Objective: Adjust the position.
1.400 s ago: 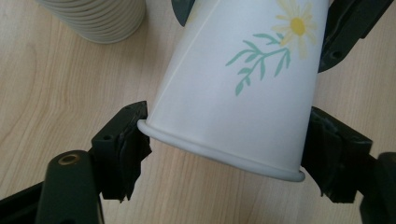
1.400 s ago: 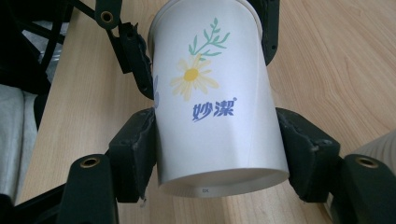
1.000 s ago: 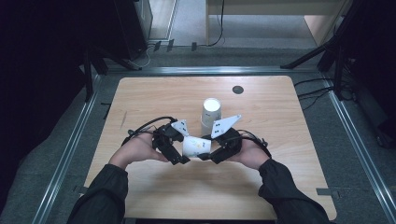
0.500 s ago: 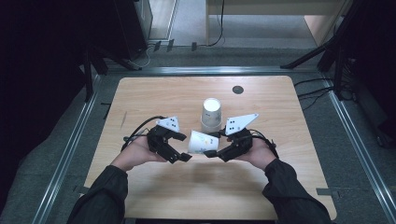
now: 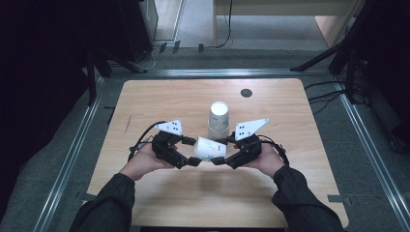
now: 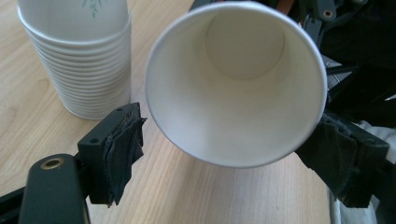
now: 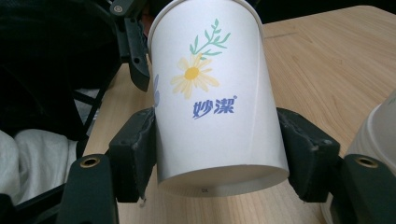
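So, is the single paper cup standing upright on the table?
No, the right gripper holds the paper cup sideways above the table.

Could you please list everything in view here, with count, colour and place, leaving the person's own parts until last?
single paper cup: one, white with a flower print, on its side above the table's middle front, between both grippers
stack of paper cups: one stack, white, upside down, just behind the single cup
table: one, light wood
round disc: one, dark, far part of the table
right gripper: one, black, pads on the single cup's sides near its base
left gripper: one, black, jaws either side of the cup's rim
hands: two, dark sleeves, near edge
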Motion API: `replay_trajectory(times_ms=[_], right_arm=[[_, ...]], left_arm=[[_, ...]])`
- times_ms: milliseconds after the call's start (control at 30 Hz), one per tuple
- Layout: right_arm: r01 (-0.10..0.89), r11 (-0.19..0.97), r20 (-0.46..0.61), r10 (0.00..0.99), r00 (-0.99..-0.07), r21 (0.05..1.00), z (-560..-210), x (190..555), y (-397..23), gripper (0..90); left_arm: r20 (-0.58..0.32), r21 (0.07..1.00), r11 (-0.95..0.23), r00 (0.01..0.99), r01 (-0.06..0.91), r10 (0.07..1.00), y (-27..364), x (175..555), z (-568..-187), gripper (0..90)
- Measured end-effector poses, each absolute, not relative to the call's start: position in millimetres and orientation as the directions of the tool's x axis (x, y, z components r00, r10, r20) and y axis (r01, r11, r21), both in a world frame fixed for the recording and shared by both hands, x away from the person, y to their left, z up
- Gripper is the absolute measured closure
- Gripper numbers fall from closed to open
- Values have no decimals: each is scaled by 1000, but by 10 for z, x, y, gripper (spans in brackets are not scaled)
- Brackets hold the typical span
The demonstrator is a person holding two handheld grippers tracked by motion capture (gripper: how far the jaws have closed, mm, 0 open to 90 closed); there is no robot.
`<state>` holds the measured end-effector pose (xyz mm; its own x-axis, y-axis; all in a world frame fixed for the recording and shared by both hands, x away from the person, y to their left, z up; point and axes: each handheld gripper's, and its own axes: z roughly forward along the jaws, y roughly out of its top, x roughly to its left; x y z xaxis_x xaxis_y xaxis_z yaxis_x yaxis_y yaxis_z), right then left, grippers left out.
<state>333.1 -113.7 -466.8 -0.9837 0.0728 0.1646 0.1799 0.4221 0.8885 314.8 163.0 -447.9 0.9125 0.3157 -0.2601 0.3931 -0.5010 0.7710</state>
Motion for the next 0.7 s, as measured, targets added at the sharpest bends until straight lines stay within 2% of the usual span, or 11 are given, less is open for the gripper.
replay_trajectory(times_ms=[700], right_arm=[[219,391,220,44,-975,894,-4722,3360,-1060,341]], left_arm=[[-279,805,-446,914,390,295,1667,3160,-4477,224]])
